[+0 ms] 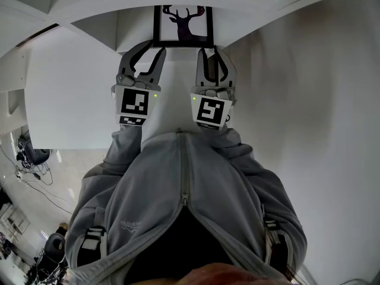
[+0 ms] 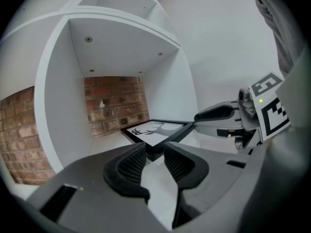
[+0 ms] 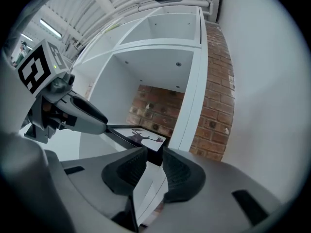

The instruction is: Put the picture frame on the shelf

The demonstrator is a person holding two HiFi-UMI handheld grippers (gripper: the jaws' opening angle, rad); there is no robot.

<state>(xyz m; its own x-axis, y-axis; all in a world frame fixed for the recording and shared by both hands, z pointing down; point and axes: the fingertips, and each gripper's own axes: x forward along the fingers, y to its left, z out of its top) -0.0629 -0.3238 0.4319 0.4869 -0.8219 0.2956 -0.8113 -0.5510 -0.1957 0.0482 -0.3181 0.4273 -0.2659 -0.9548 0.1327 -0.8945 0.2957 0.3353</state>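
The white shelf [image 2: 58,106] takes up most of what's in front of the person: a unit of open cubbies, with a bare brick wall [image 2: 116,101] showing through the back of the one they face. The person, in a grey zipped jacket [image 1: 184,189], stands close up against it with both arms reaching in at about chest height.

The picture frame [image 1: 183,24] is already inside that cubby. It has a black border and a dark stag on white, and it lies nearly flat on the cubby floor with the antlers toward the bricks. Its near edge runs crosswise, from one claw to the other. How far back it reaches I can't judge.

The left claw [image 1: 153,47] sits at the near left corner and the right claw [image 1: 210,50] at the near right corner, so neither hand is closer than the other. The frame lies straight ahead of both, deeper into the cubby.

Each claw has its jaws apart by a modest gap, the right looking the narrower from above, with a frame corner poking in at the tips. The ribbed pads [image 2: 131,166] straddle the corner but don't seem to be clamped on it.

I'd say the placing is all but finished. What's left turns on that straight-ahead line: a short push would seat the frame deeper, and a straight pull back would leave it there without skewing it.
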